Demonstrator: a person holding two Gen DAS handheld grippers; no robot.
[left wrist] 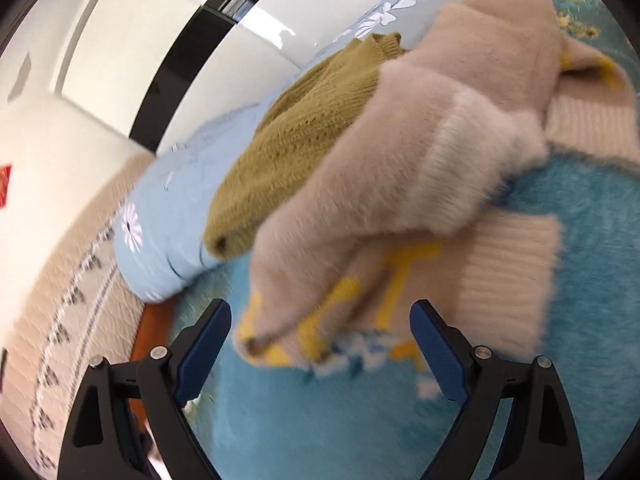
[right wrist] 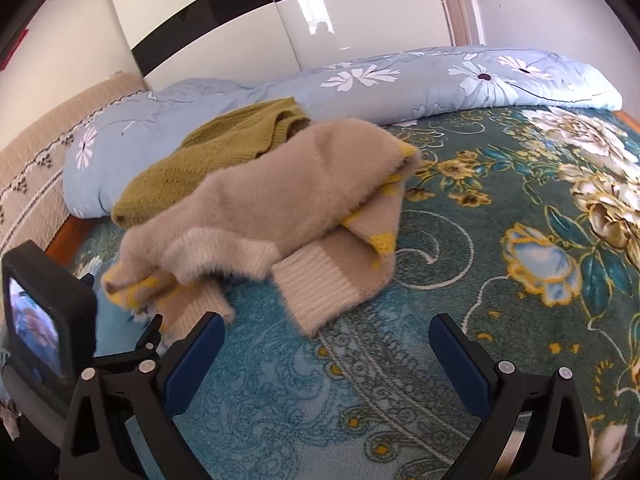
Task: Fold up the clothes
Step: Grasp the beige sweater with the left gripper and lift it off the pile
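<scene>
The beige sweater (right wrist: pixel 280 200) lay crumpled on the bed (right wrist: pixel 480 320), overlapping the olive sweater (right wrist: pixel 208 160) behind it. The left gripper (left wrist: pixel 320 344) and right gripper (right wrist: pixel 326 356) hovered just short of it, jaws wide, empty. Folding had not begun; next, probably, grasping and spreading it flat.
</scene>
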